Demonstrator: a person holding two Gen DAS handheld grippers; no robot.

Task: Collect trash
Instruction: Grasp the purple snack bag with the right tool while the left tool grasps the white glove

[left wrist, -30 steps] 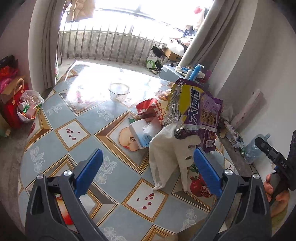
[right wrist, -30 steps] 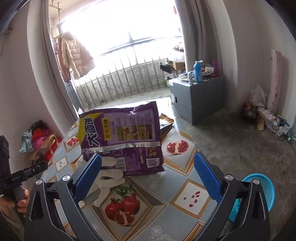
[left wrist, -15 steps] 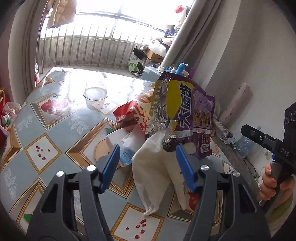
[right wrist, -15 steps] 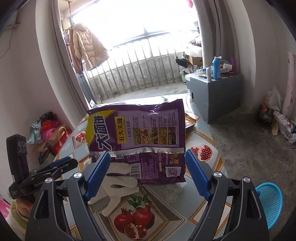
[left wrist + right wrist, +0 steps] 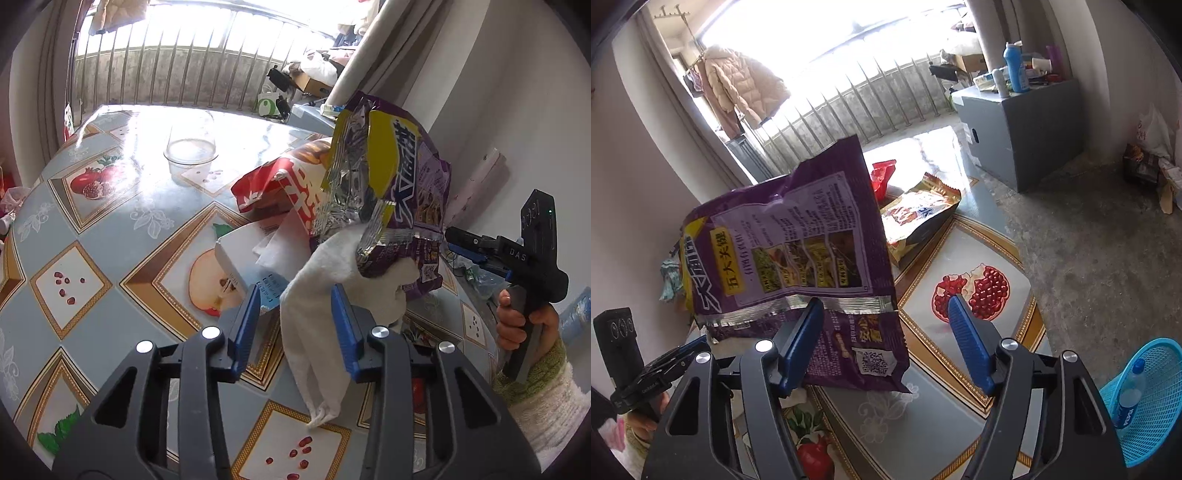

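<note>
Straddling a white cloth (image 5: 317, 295) — left claw (image 5: 295, 321) parted, right claw (image 5: 886, 343) agape beside purple bag (image 5: 798, 258).

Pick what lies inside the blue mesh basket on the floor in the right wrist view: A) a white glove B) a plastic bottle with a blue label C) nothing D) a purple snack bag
B: a plastic bottle with a blue cap and label leans inside the blue mesh basket.
</note>
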